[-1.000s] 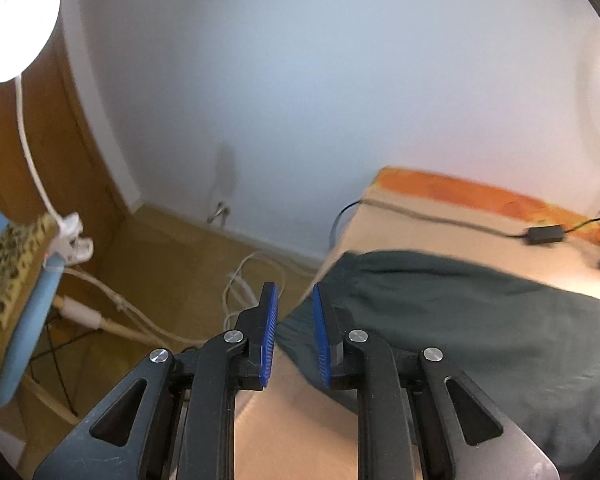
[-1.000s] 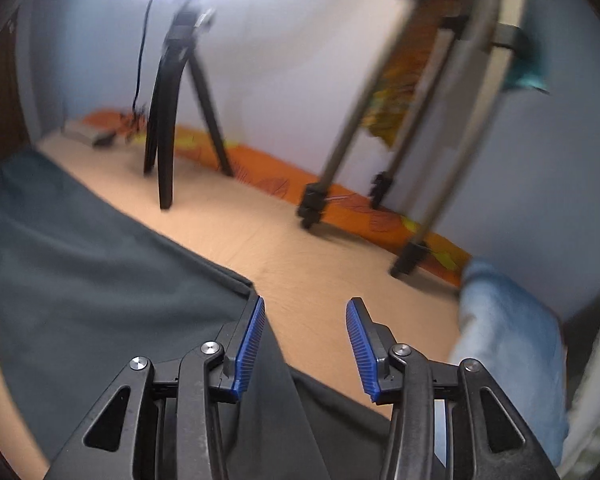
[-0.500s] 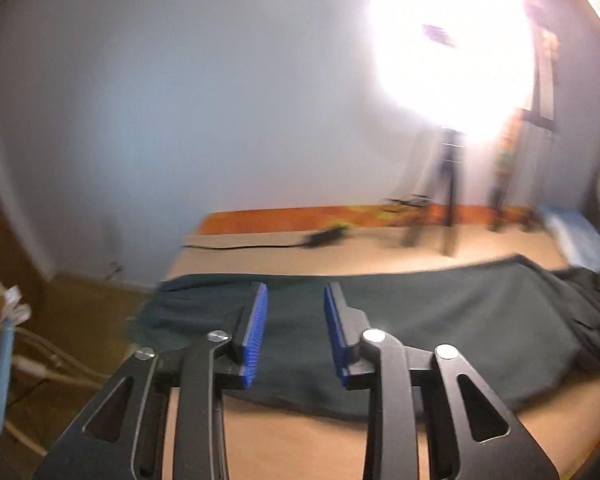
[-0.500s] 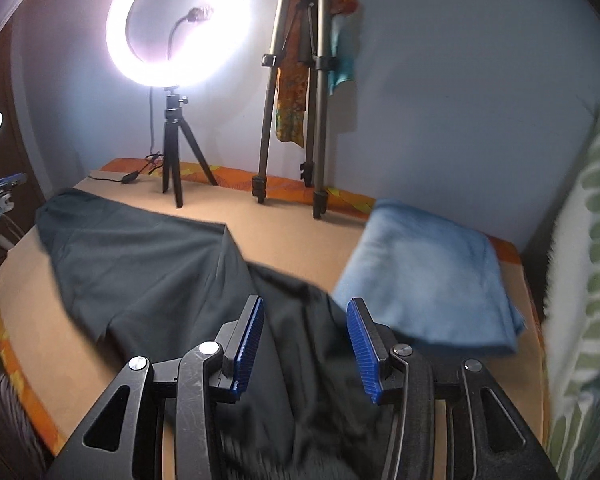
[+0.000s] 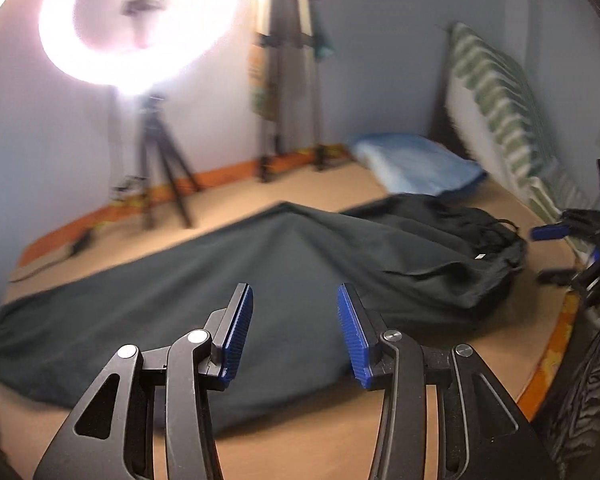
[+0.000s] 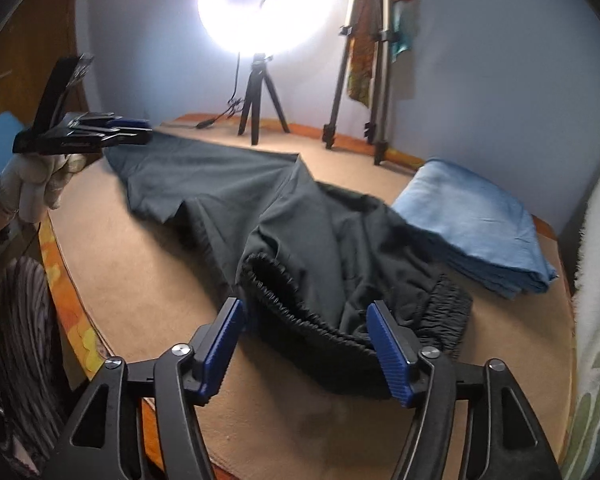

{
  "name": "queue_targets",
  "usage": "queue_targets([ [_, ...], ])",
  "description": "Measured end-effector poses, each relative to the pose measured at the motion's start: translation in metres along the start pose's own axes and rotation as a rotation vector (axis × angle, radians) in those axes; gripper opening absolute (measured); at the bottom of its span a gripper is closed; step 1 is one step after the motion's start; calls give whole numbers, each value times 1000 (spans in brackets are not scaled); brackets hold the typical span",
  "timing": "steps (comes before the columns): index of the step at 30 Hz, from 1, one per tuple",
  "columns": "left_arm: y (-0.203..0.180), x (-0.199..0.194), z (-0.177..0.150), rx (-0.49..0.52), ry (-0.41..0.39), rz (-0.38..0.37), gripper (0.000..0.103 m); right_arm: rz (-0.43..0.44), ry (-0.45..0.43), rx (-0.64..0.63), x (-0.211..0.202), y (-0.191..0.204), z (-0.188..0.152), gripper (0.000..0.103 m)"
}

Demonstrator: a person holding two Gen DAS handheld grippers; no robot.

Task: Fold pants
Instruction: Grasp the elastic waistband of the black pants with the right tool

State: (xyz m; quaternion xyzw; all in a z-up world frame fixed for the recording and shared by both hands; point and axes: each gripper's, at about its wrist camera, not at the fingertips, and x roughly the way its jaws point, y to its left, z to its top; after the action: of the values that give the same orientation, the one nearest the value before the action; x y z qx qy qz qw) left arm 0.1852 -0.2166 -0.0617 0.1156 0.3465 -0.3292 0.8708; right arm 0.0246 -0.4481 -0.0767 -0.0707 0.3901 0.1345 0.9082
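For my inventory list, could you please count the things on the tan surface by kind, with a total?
Dark pants, spread out: 1
Folded blue cloth: 1
Ring light on small tripod: 1
Tall tripod: 1
Total: 4
Both the left gripper and the right gripper are open and hold nothing.

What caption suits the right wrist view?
Open right gripper poised at the waistband of dark pants spread out beside a folded blue cloth.

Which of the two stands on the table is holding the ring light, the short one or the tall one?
The short black tripod, directly under the glowing ring light. The tall grey tripod to its right carries no light that shows here.
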Motion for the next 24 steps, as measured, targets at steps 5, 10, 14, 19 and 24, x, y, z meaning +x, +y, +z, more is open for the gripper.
queue_targets([
  [5,-36,44,-3,-17,43,-65,43,23,15,13,28,-3,-11,69],
  [10,-46,74,-22,1,116,-68,43,23,34,0,45,-10,-17,60],
  [14,-38,89,-35,-35,154,-88,43,71,33,41,49,-21,-20,22],
  [19,-39,93,-38,3,158,-94,43,91,-33,199,41,-51,-16,10],
  [24,-39,99,-41,5,168,-100,43,35,-120,411,27,-103,-17,9],
])
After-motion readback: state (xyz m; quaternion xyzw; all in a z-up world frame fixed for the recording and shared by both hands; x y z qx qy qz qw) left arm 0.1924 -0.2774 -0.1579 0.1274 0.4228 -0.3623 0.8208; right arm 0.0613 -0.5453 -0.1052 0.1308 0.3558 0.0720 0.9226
